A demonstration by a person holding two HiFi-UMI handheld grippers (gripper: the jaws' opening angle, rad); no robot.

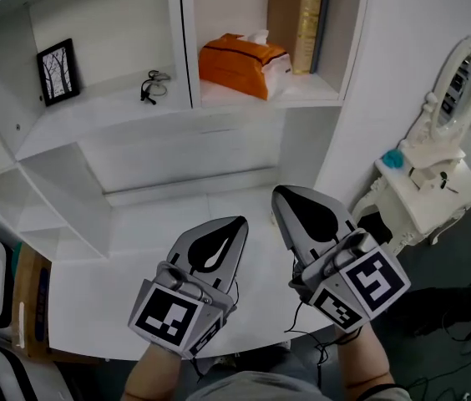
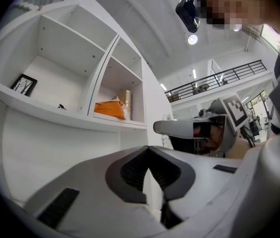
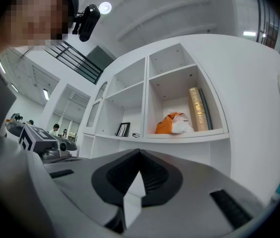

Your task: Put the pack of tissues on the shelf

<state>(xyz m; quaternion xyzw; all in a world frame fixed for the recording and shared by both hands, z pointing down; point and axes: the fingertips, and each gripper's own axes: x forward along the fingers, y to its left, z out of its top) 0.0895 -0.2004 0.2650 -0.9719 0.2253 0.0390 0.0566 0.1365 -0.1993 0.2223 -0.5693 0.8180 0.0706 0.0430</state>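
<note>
Tissue pack (image 1: pixel 235 61) on shelf (image 1: pixel 306 90) (by books (image 1: pixel 306 23)); L/R hand-held grippers (image 1: pixel 240 221) (image 1: pixel 279 192) closed, empty.

Left gripper (image 1: pixel 235 224): jaws together, nothing between them, pointing forward. Right gripper (image 1: pixel 285 195): jaws together, empty, just beside the left, tip slightly further forward.
</note>
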